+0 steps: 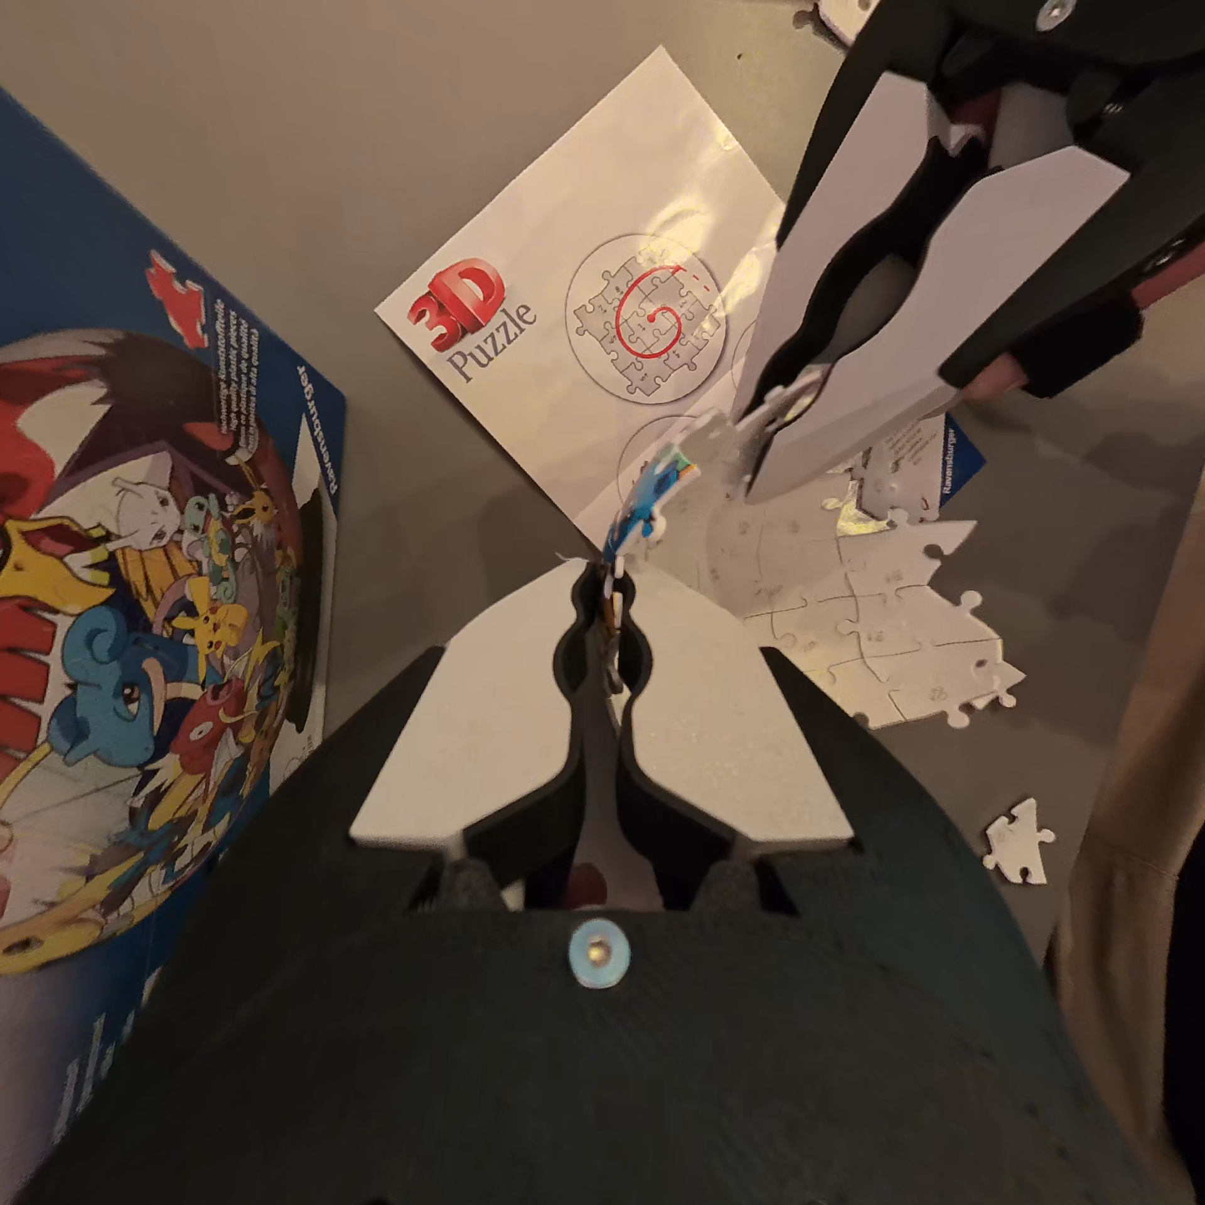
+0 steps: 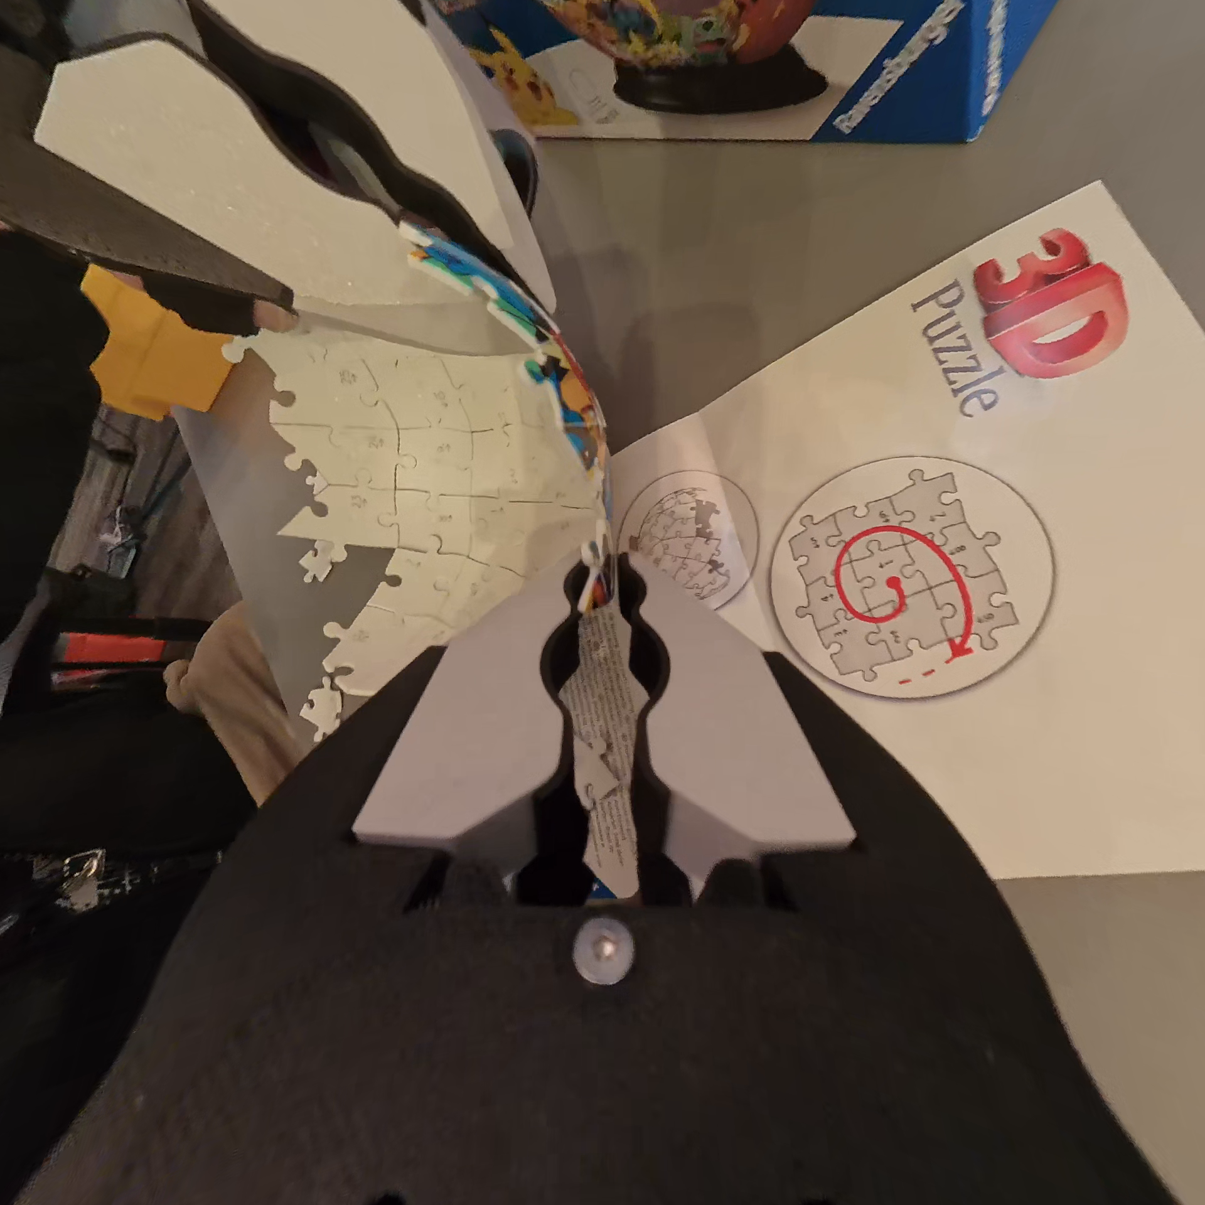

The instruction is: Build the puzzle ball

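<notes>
Grey table [image 1: 274,163]. Both grippers [image 1: 603,574] [image 2: 603,567] clamp shell [image 2: 424,469] rim. Light, fragile seams; grip edges only.

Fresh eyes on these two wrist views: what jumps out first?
First, the curved puzzle shell, held up between both claws, its white numbered inside facing the right wrist view and its coloured face showing along the edge. The left claw and right claw are each shut on its rim. Behind it, the white instruction sheet with a red spiral diagram lies on the grey table, the blue puzzle box beside it.
</notes>
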Tool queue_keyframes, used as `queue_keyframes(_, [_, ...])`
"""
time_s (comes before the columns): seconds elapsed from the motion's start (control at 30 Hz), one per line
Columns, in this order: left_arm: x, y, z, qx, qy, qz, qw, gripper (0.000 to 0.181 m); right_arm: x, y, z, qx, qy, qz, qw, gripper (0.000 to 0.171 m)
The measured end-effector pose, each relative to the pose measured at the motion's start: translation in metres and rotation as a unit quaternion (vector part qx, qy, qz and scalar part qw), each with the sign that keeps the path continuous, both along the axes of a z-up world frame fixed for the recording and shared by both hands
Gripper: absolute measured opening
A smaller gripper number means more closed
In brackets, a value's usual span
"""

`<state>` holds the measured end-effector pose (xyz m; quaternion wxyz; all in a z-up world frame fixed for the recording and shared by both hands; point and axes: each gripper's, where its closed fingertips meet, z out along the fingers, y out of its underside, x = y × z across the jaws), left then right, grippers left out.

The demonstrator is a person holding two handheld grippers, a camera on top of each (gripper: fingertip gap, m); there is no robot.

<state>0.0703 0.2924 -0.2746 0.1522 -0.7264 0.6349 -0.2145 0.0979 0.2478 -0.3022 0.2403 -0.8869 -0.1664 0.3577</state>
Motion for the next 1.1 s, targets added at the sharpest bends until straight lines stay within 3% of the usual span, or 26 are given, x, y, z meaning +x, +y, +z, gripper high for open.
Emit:
queue_keyframes(0.1, [0.001,0.000,0.005,0.006,-0.014,0.005,1.000,0.003,0.004,0.000,0.007,0.017,-0.008,0.000,1.000,0.016])
queue_keyframes(0.27, [0.002,0.002,0.008,0.026,-0.016,0.016,0.999,0.003,0.004,-0.005,0.006,0.018,-0.025,0.017,0.999,0.018])
queue_keyframes(0.37, [0.003,-0.001,0.011,0.028,-0.021,0.018,0.999,0.003,0.006,-0.003,0.008,0.028,-0.031,0.012,0.999,0.005])
queue_keyframes(1.1, [0.006,0.001,0.017,0.088,-0.027,0.045,0.995,0.003,0.007,0.005,0.009,0.006,0.025,-0.024,0.999,0.001])
